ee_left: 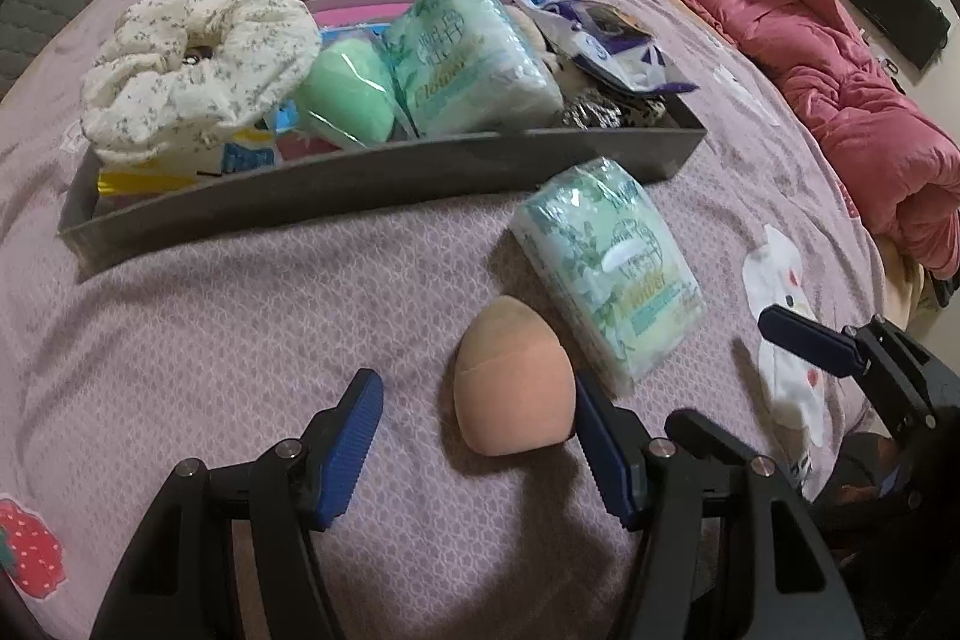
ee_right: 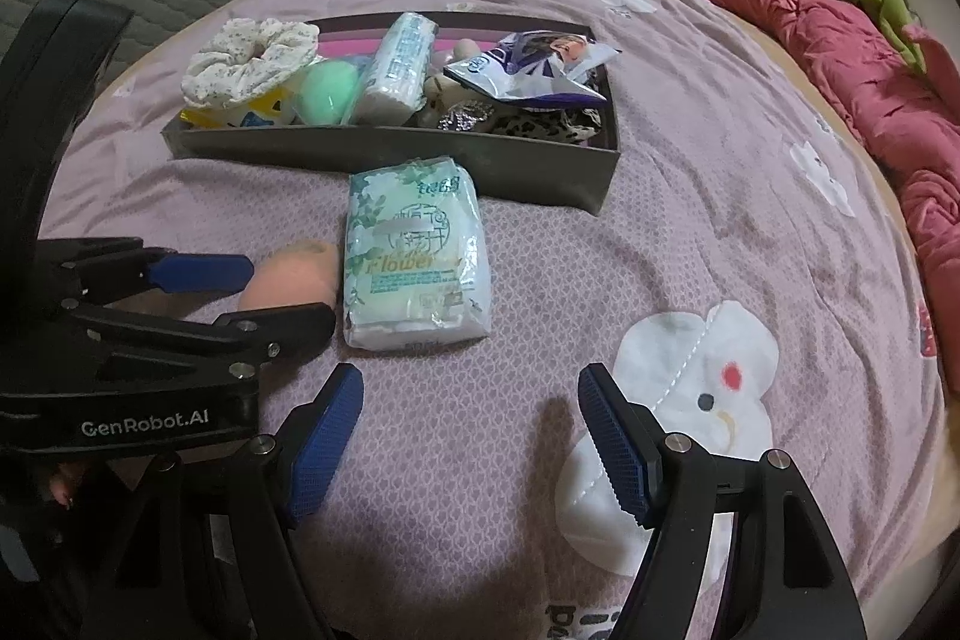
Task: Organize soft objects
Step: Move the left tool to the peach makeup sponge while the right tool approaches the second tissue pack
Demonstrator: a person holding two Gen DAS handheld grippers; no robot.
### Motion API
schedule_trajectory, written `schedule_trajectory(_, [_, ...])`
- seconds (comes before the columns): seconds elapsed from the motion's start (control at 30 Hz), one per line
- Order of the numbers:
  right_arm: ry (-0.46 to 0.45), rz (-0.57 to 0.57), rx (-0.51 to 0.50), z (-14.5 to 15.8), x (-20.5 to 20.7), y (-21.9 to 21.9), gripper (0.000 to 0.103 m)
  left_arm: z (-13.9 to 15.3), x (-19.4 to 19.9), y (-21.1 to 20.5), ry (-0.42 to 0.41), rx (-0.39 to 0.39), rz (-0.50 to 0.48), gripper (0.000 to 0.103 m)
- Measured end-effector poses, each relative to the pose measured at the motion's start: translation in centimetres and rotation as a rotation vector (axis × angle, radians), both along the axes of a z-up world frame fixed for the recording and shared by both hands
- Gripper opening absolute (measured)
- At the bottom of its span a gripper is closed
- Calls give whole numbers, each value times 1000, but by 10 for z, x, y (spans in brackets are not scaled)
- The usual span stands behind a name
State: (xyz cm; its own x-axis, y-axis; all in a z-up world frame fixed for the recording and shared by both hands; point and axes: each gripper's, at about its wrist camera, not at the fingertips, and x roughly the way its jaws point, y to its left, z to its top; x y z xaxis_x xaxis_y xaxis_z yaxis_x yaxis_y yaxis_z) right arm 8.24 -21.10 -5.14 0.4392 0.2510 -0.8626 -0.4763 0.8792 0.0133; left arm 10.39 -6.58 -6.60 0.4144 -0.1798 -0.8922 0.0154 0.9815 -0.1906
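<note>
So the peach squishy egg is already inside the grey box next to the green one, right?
Not quite. The left wrist view shows the peach squishy egg lying on the purple bedspread, outside the grey box. Only the green one is inside.

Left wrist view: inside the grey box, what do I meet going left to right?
Floral scrunchie → green sponge → green tissue pack → purple-and-white packet, all inside the grey box.
</note>
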Motion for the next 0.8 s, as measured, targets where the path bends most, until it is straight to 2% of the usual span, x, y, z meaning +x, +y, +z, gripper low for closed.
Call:
schedule_trajectory(0.4, [-31,42,14,-10,16,24,75,0,-5,25,25,-70,21,64])
schedule_trajectory(0.8, [-93,67,-26,-28,36,33,75,1,-12,29,31,-80,-27,65])
